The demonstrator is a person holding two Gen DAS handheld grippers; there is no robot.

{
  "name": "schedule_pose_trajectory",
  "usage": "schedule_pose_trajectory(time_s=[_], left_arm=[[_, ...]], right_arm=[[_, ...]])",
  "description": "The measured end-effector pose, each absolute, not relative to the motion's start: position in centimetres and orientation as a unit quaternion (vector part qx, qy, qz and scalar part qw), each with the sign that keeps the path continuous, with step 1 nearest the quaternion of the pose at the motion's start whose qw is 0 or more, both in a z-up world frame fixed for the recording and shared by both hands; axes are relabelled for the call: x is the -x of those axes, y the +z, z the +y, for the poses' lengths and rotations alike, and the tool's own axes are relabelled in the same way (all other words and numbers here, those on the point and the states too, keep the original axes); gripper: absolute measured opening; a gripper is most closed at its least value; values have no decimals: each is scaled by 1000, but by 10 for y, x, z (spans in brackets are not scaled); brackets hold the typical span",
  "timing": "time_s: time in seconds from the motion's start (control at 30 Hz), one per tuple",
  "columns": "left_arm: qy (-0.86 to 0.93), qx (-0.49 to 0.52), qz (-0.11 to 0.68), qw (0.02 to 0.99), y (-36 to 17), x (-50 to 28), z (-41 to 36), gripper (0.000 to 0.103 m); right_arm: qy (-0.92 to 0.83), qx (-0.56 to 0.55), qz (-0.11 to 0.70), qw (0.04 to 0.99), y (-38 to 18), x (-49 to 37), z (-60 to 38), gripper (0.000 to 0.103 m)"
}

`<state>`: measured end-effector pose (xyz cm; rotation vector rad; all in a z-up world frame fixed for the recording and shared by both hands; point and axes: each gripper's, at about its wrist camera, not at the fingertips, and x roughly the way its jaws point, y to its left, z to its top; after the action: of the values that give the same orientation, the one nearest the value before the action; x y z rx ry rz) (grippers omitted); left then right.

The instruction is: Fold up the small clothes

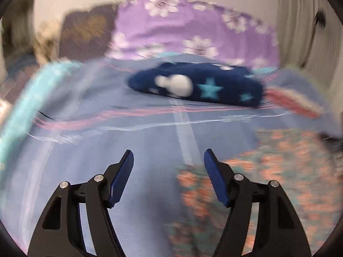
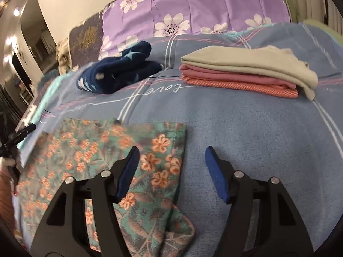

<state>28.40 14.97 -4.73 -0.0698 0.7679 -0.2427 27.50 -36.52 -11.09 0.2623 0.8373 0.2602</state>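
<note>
Both grippers, left and right, gape empty over seemingly folded floral cloth.

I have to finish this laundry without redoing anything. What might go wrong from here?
1. The floral cloth's near corner lies bunched by the open right gripper; another fold might set that crease in.
2. The navy garment is a crumpled heap and may need spreading first.
3. The stack has its top beige piece drooping past the edge; a nudge might topple it.

home bedroom, blanketed bed, floral pillow
</note>
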Motion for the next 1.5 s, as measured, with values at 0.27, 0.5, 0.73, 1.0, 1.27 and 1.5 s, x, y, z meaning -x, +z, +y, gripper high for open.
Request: schedule_pose_trajectory(time_s=[0.27, 0.5, 0.73, 1.0, 1.27, 1.5], left_arm=[[-189, 86, 447, 870, -86, -288, 134, 3], [-201, 51, 347, 915, -26, -268, 124, 3], [-147, 18, 413, 898, -72, -303, 120, 14], [-140, 8, 375, 916, -40, -230, 128, 39], [-257, -24, 383, 887, -21, -145, 13, 49], [-339, -83, 398, 848, -29, -98, -147, 49]], right_arm=[[190, -207, 418, 864, -116, -291, -373, 22], [194, -206, 329, 901, -60, -266, -376, 4], [117, -202, 401, 886, -99, -293, -378, 15], [112, -218, 394, 886, -104, -219, -409, 26], [103, -236, 385, 886, -110, -167, -438, 26], [121, -313, 359, 871, -136, -151, -465, 15]])
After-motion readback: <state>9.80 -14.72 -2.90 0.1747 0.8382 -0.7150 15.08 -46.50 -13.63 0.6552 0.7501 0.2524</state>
